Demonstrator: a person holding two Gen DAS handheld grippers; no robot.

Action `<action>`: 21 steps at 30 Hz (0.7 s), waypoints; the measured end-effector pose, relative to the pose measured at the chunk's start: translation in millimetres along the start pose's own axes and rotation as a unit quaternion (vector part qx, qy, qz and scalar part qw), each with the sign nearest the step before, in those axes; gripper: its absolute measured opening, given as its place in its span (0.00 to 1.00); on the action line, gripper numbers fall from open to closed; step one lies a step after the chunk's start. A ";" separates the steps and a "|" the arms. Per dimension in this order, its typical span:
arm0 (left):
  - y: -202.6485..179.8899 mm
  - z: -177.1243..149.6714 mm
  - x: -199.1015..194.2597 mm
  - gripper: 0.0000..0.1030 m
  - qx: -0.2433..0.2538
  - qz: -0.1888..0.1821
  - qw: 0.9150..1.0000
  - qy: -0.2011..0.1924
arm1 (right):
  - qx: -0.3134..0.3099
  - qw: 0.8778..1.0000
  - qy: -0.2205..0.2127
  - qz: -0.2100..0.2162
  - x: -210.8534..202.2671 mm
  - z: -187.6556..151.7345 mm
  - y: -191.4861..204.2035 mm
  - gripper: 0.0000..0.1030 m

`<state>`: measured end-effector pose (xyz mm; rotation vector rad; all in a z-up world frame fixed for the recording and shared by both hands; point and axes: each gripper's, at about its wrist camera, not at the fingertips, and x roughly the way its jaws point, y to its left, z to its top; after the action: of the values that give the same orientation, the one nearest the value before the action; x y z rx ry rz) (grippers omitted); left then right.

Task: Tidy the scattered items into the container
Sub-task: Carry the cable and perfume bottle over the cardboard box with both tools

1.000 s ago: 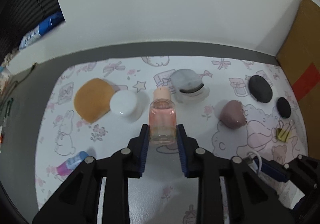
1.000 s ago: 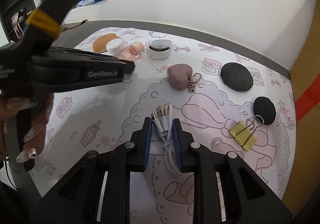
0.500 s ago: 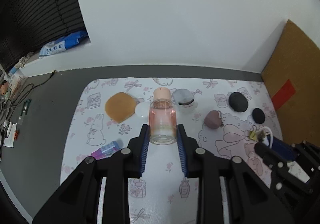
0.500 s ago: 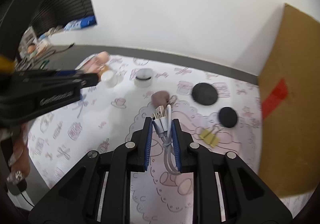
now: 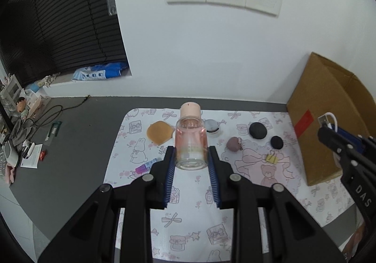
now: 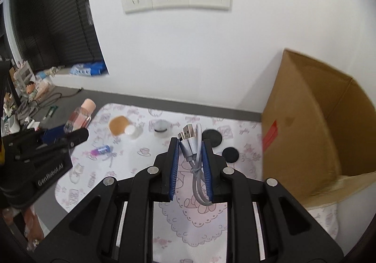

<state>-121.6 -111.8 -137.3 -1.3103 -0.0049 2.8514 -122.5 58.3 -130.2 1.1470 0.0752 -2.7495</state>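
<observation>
My left gripper (image 5: 191,153) is shut on a clear pink bottle (image 5: 190,143) with a peach cap and holds it high above the patterned mat (image 5: 188,211). The bottle also shows in the right wrist view (image 6: 78,119). My right gripper (image 6: 189,145) is shut on a bundled white USB cable (image 6: 193,147), raised above the mat beside the open cardboard box (image 6: 312,126). The box stands at the mat's right edge in the left wrist view (image 5: 326,119). The right gripper (image 5: 329,132) shows there in front of the box.
On the mat lie a tan pad (image 5: 159,132), a white jar (image 6: 130,130), a grey round case (image 5: 211,125), a mauve heart (image 5: 233,144), two black discs (image 5: 257,130) (image 5: 276,141), a yellow clip (image 5: 271,158) and a small purple tube (image 5: 145,166). Clutter lies on the grey surface at left (image 5: 25,143).
Both grippers have risen well above the mat with their loads. The right gripper has swung toward the cardboard box, whose open top now shows.
</observation>
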 end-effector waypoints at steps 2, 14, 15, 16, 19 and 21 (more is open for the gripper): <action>1.2 0.5 -15.2 0.26 0.000 0.000 1.000 -0.008 | 0.001 1.000 -0.006 -0.001 -15.2 4.9 1.8 0.19; 14.9 10.7 -74.0 0.26 -0.017 -0.011 0.999 -0.036 | -0.007 0.999 -0.043 -0.020 -78.6 21.3 12.2 0.19; 15.2 11.5 -75.7 0.26 -0.017 -0.012 0.999 -0.037 | -0.008 0.999 -0.045 -0.021 -80.4 21.8 13.2 0.19; 15.1 12.4 -77.2 0.26 -0.017 -0.012 0.999 -0.038 | -0.010 0.999 -0.047 -0.022 -81.9 21.6 14.0 0.19; 13.5 14.9 -79.7 0.26 -0.021 -0.018 0.999 -0.039 | -0.011 0.998 -0.052 -0.027 -85.8 20.6 14.0 0.19; 11.0 15.7 -79.9 0.26 -0.021 -0.017 0.999 -0.040 | -0.010 0.998 -0.056 -0.030 -88.3 19.6 12.4 0.19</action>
<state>-81.6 -123.1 -66.5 -1.1910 -0.0869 2.8873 -73.1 55.4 -53.6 1.0005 0.1253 -2.8518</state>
